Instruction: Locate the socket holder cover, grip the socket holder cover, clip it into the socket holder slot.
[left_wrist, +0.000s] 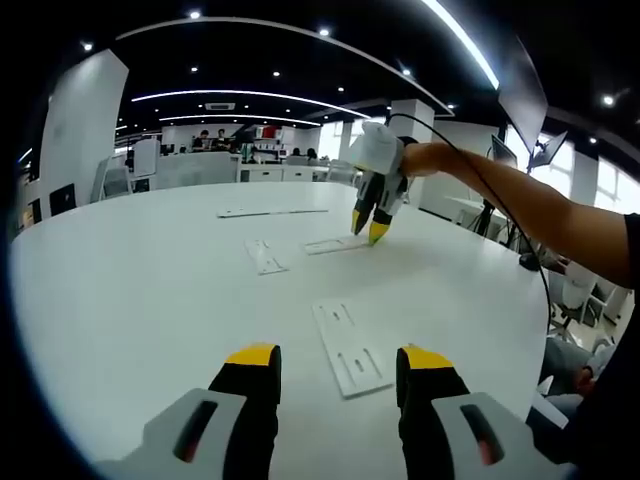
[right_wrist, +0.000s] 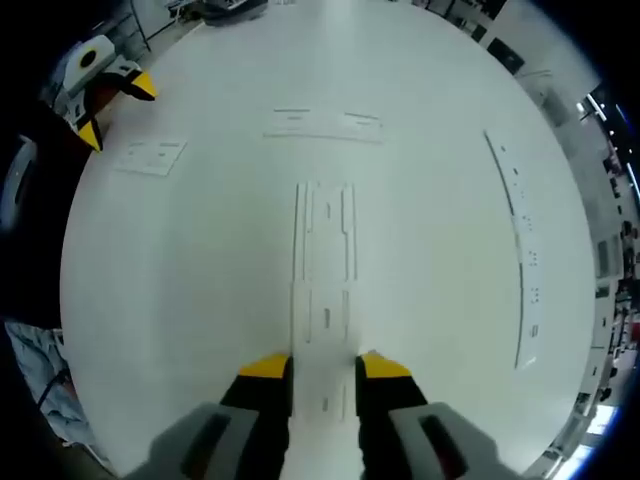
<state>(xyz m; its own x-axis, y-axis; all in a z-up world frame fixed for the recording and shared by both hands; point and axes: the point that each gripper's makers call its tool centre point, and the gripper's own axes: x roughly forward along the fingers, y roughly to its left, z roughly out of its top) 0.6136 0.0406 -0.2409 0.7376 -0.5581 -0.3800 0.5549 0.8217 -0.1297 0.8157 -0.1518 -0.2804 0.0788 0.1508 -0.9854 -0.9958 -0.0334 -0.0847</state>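
The right tongs (right_wrist: 323, 368) sit low over the white table (right_wrist: 180, 260), jaws a bit apart beside the near end of the long white cover (right_wrist: 325, 265), likely to grab it, while the left tongs (left_wrist: 338, 360) wait wide open, holding nothing.

White table (left_wrist: 120, 290), dark ceiling (left_wrist: 300, 60) (curved light strips), distant office desks (left_wrist: 270, 172)

white table (left_wrist: 130, 300), flat white plastic strips (right_wrist: 325, 265)

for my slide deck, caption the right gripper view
Right claw open over a flat white plastic strip on the white table.
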